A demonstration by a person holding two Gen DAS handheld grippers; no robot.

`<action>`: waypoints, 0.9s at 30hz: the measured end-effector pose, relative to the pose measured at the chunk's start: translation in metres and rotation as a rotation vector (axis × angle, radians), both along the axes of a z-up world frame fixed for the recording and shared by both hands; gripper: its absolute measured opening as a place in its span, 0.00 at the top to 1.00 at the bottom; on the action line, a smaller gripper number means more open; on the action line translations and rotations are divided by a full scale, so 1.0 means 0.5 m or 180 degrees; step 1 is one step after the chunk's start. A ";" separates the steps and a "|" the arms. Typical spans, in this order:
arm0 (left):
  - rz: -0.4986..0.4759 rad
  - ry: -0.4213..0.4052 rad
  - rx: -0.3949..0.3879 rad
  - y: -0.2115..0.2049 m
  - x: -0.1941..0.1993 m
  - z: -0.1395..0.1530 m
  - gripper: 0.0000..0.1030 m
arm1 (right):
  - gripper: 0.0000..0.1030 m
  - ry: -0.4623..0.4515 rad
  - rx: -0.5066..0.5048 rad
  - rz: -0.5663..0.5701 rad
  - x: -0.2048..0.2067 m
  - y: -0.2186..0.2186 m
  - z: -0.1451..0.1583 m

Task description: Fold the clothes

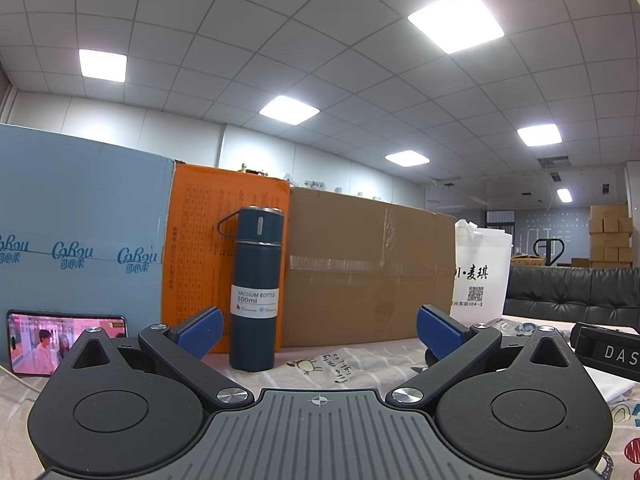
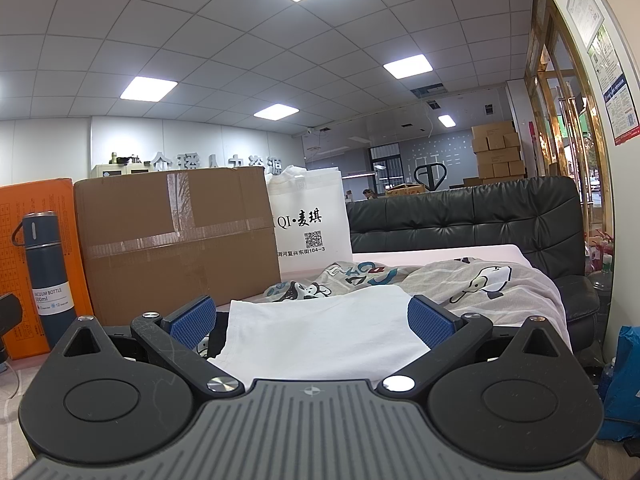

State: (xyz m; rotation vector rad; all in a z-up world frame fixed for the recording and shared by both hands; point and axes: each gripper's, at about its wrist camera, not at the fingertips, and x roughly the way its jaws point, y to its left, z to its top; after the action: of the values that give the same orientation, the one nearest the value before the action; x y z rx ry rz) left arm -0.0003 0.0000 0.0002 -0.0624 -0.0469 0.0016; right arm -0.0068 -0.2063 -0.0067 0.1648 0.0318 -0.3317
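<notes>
1. My left wrist camera sits low over the table, looking level along my left tongs [image 1: 319, 330] at the blue bottle [image 1: 256, 288] close ahead.
2. My right wrist camera looks level too, over white cloth [image 2: 320, 332] toward a black sofa [image 2: 472, 220].
3. Both views share the bottle, brown box [image 1: 368, 268] and white bag [image 1: 480, 272].

i see a plain white cloth garment [image 2: 320, 332], grey cartoon-print bedsheet [image 2: 500, 284], navy steel bottle [image 1: 256, 288], orange carton [image 1: 196, 256].

I have both tongs level, left tongs [image 1: 318, 330] and right tongs [image 2: 312, 320] spread wide, gripping nothing.
</notes>
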 end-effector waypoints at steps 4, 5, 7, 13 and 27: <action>0.0001 -0.0002 0.0002 0.000 -0.001 0.001 0.00 | 0.00 0.0002 -0.0005 0.0000 0.000 0.000 0.000; 0.0002 -0.0003 0.0003 0.000 -0.002 0.001 0.00 | 0.00 0.0000 -0.0005 0.0000 0.000 0.000 0.000; 0.0002 -0.0004 0.0004 0.000 -0.002 0.002 0.00 | 0.00 0.0000 -0.0001 0.0000 0.000 0.000 0.000; 0.0003 -0.0010 0.0000 0.001 -0.005 0.000 0.00 | 0.00 -0.0001 0.0001 -0.0002 0.000 0.001 0.002; 0.0003 -0.0005 0.0000 0.000 0.000 0.001 0.00 | 0.00 -0.0014 0.0007 0.0000 -0.001 0.001 0.002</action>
State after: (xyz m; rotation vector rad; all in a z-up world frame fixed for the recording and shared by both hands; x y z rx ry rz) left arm -0.0005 0.0001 0.0005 -0.0625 -0.0486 0.0026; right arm -0.0073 -0.2059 -0.0057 0.1676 0.0278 -0.3314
